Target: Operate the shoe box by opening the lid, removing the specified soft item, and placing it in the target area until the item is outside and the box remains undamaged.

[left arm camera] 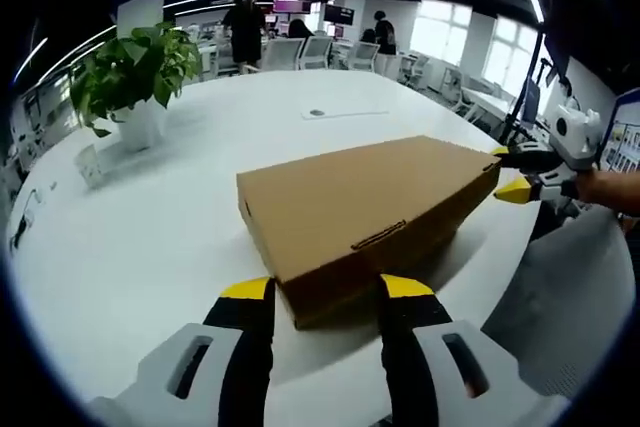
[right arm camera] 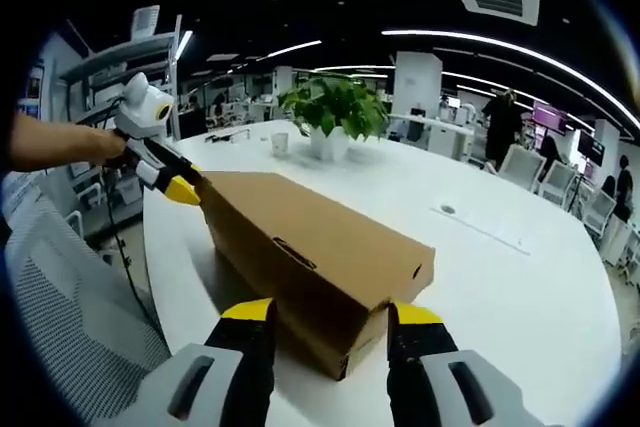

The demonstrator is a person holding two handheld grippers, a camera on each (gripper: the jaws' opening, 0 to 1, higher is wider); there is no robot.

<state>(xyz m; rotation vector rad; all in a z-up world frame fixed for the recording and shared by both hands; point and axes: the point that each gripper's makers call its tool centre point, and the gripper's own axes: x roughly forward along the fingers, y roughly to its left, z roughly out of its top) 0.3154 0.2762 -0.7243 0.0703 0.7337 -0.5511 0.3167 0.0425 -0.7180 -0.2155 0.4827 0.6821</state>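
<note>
A closed brown cardboard shoe box (left arm camera: 360, 212) lies on the round white table (left arm camera: 150, 247), its lid down and a slot in the side flap. My left gripper (left arm camera: 327, 289) stands open at the box's near end, yellow-tipped jaws either side of the corner. My right gripper (left arm camera: 510, 172) shows at the box's far end, jaws apart around that corner. From the other side, the box (right arm camera: 310, 247) runs away from my right gripper (right arm camera: 330, 312), which is open at its near end. The left gripper (right arm camera: 185, 182) sits at the far corner, held by a hand (right arm camera: 60, 142).
A potted plant (left arm camera: 135, 72) (right arm camera: 335, 107) and a small white cup (left arm camera: 90, 162) (right arm camera: 280, 143) stand on the table beyond the box. A grey mesh chair (left arm camera: 570, 287) (right arm camera: 60, 297) sits by the table edge. People stand among desks in the background.
</note>
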